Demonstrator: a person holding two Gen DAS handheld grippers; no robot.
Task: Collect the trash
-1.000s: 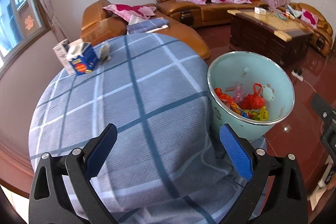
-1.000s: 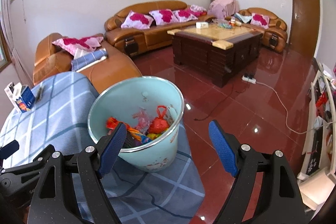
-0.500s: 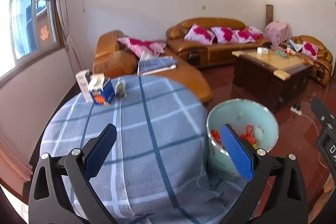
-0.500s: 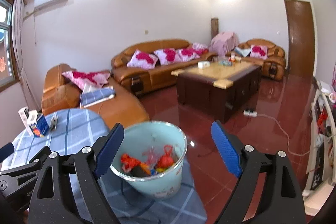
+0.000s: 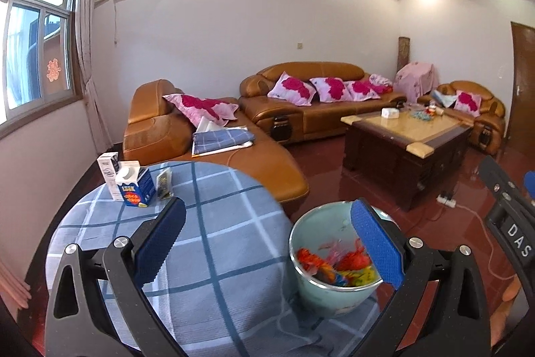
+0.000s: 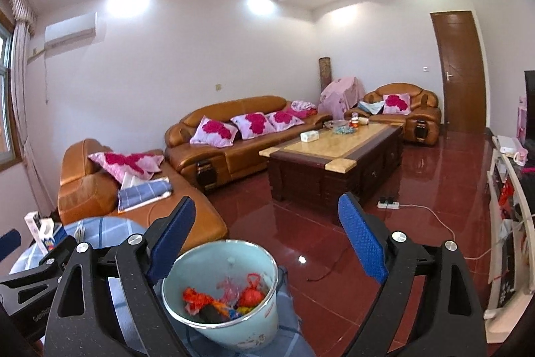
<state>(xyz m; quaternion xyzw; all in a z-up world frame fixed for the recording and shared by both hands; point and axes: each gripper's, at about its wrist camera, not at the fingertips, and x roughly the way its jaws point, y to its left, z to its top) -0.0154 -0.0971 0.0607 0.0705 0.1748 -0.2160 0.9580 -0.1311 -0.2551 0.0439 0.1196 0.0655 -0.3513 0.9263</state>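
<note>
A pale green bin (image 5: 321, 300) stands on the round table with the blue checked cloth (image 5: 207, 256), near its right edge. Inside lies colourful trash (image 5: 334, 263), red, orange and yellow wrappers. My left gripper (image 5: 267, 209) hovers open above the cloth, with nothing between its blue pads; its right finger crosses in front of the bin. In the right wrist view the bin (image 6: 234, 320) and its trash (image 6: 230, 293) sit low, under my right gripper (image 6: 267, 206), which is open and empty. Cartons (image 5: 133, 186) and a small packet (image 5: 164, 183) stand at the table's far left.
Orange leather sofas (image 6: 234, 136) with pink cushions line the far wall. A dark coffee table (image 6: 334, 163) stands mid-room on a glossy red floor. A power strip with a cable (image 6: 388, 204) lies on the floor. White shelves (image 6: 505, 223) are at the right.
Both grippers have risen and tilted up. The bin and table have slid lower in both views, and more wall and ceiling show. Both stay open and empty.
</note>
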